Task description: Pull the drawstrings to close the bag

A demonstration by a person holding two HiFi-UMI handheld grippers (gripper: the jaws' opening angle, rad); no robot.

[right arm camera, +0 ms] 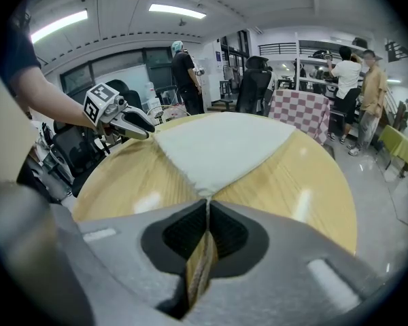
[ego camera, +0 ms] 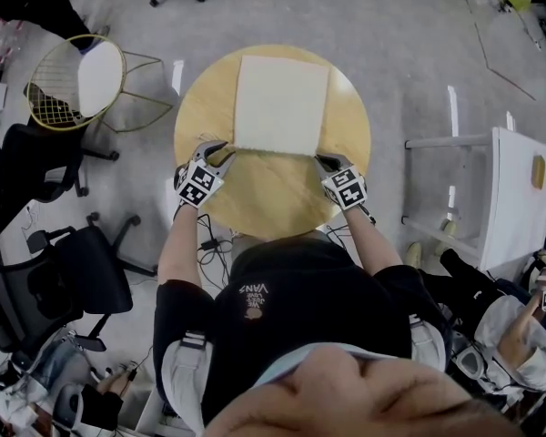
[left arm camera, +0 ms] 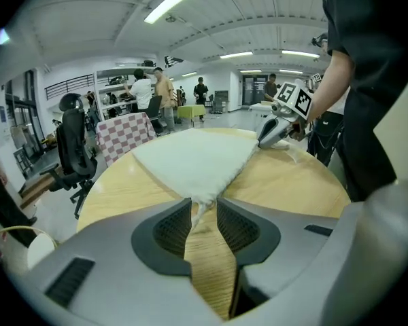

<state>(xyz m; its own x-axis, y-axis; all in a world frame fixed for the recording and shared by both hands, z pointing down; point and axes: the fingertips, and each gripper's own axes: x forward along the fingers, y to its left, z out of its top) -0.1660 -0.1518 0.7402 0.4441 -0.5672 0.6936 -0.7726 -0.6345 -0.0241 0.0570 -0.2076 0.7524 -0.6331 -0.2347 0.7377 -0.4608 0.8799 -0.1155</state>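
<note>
Bag (ego camera: 280,103) lying flat on table (ego camera: 282,203), upper centre of frame; looking light, limp, likely sliding. Right gripper (ego camera: 326,162) pinching right drawstring (right arm camera: 207,197) at lower right corner. Left gripper (ego camera: 226,156) jaws standing apart, left drawstring (left arm camera: 200,208) hanging between, unpinched; gripping there advisable

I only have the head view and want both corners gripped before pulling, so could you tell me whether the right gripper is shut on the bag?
Observer: Yes, the right gripper, in its own view, is shut on the bag at its pinched corner.
Operator: And the left gripper, please?
Observer: The left gripper is open; bare table shows between its jaws.
Operator: Is anything between them?
Observer: A thin white tail of the bag's other corner lies there, unpinched.
</note>
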